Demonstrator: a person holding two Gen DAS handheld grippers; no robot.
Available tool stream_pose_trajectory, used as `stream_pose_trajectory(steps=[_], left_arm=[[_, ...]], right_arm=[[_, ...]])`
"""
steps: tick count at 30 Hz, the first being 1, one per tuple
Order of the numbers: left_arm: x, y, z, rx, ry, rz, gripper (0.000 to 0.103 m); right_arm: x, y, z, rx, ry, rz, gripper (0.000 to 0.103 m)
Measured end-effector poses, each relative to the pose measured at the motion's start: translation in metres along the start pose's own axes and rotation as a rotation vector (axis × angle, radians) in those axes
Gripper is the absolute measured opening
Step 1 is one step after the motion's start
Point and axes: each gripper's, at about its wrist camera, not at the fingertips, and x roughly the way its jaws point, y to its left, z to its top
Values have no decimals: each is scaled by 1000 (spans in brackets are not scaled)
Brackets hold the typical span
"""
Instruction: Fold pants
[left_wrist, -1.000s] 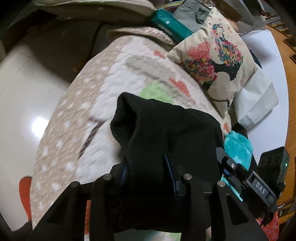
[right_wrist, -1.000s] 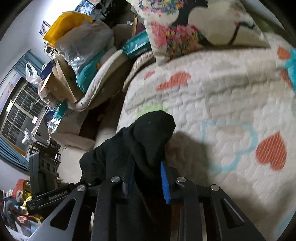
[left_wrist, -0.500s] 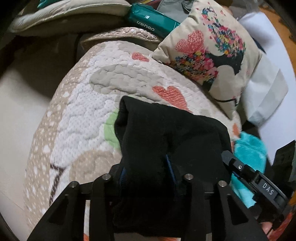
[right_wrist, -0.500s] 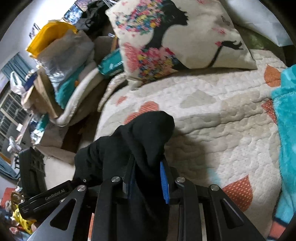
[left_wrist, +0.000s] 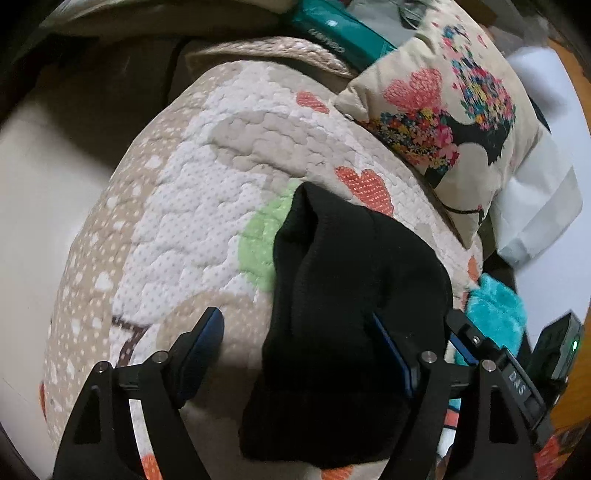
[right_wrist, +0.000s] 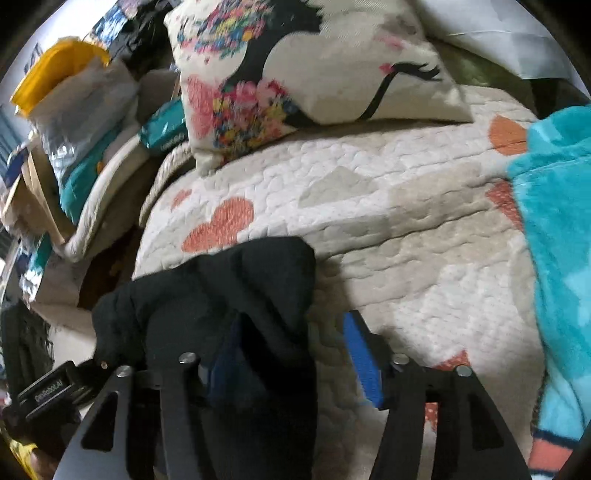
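Quilted heart-print bedspread (left_wrist: 207, 206) carries the black pants (left_wrist: 351, 295), bunched near its edge. Left gripper (left_wrist: 295, 354) and right gripper (right_wrist: 295, 347) jaws are opening, fabric loose between them. Withdraw clear before smoothing the fold.

The black pants (left_wrist: 354, 295) run off the bottom edge, lower part unseen
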Motion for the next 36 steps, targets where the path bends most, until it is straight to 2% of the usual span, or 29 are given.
stream_pose_trajectory(steps=[5, 9, 14, 17, 21, 24, 29, 34, 36], left_arm=[[-11, 28, -5, -139, 33, -71, 79], [-20, 45, -11, -221, 39, -126, 79], [-47, 49, -29, -171, -32, -23, 79], [-64, 40, -48, -71, -82, 92, 79], [-90, 16, -87, 145, -215, 282, 79], [-106, 4, -116, 252, -300, 357, 79], [-132, -4, -162, 291, -440, 415, 81], [-158, -17, -196, 367, -633, 570, 95], [-163, -21, -204, 389, -664, 612, 97]], right_arm=[[-37, 12, -13, -112, -44, -37, 70], [-64, 21, -39, -186, -57, -49, 73], [-80, 31, -83, -228, -35, -47, 73], [-83, 38, -112, -257, -10, -50, 73], [-88, 44, -142, -300, 0, -69, 74], [-95, 46, -160, -335, -11, -95, 74], [-106, 40, -181, -335, -41, -122, 76], [-114, 30, -190, -266, -56, -113, 76], [-117, 29, -193, -258, -70, -119, 76]])
